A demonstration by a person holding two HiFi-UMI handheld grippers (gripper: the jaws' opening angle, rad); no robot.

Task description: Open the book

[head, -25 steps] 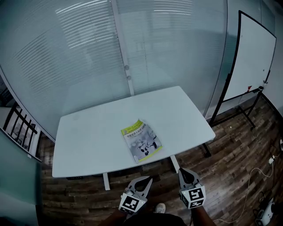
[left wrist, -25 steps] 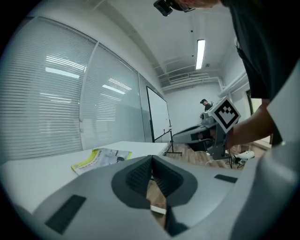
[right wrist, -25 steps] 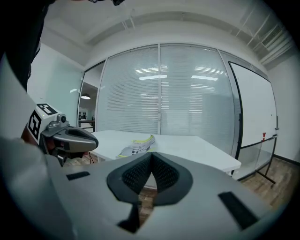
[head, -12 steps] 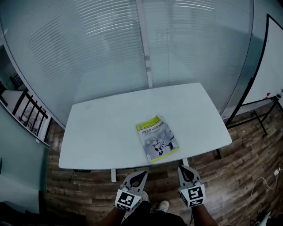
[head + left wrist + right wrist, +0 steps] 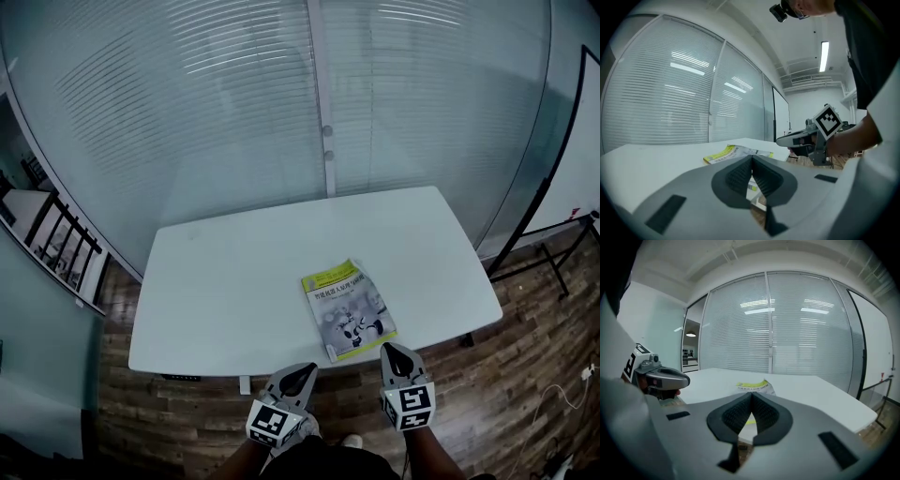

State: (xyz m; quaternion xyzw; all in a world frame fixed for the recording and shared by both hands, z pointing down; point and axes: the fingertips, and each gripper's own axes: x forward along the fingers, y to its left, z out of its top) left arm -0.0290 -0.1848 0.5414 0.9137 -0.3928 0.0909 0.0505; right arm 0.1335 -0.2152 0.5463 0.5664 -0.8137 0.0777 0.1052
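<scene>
A closed book (image 5: 348, 307) with a yellow-green and grey cover lies flat near the front edge of the white table (image 5: 225, 291). It also shows ahead in the left gripper view as the book (image 5: 736, 153) and in the right gripper view as the book (image 5: 754, 386). My left gripper (image 5: 300, 372) hovers just short of the table's front edge, left of the book, jaws shut and empty. The right gripper (image 5: 393, 351) hangs by the book's near right corner, shut with nothing in it. Neither touches the book.
Frosted glass walls with blinds (image 5: 281, 103) rise behind the table. A whiteboard on a black stand (image 5: 572, 178) is at the right. Dark wooden floor (image 5: 525, 375) surrounds the table, and a black rack (image 5: 56, 248) sits at the left.
Both grippers have advanced toward the table's front edge, and the table and book now sit nearer and further right in the head view. Both stayed shut.
</scene>
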